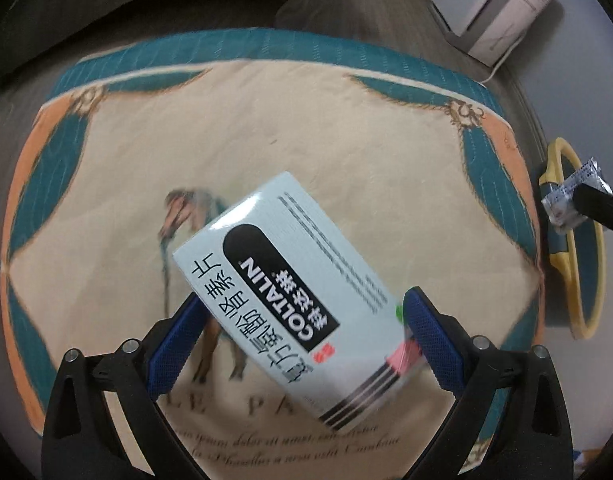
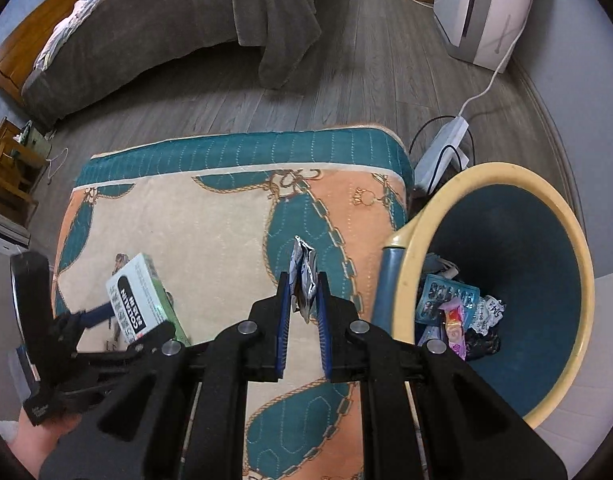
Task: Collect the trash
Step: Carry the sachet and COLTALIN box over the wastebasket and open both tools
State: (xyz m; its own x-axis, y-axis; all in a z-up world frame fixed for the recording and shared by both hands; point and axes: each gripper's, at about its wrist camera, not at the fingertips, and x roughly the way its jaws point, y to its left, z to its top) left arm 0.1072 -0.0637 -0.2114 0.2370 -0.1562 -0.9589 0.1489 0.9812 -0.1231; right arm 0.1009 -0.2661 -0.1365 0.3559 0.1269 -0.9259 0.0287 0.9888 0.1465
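My left gripper is shut on a pale blue medicine box marked COLTALIN and holds it tilted above a patterned cushion. The box and left gripper also show in the right wrist view. My right gripper is shut on a crumpled silver foil wrapper, above the cushion's right part beside the trash bin. The wrapper also shows at the right edge of the left wrist view. The bin, blue inside with a yellow rim, holds several wrappers and a blister pack.
A bed with a grey blanket stands at the back left. A white appliance with a cord and a power strip sit on the wooden floor behind the bin. The bin's rim is right of the cushion.
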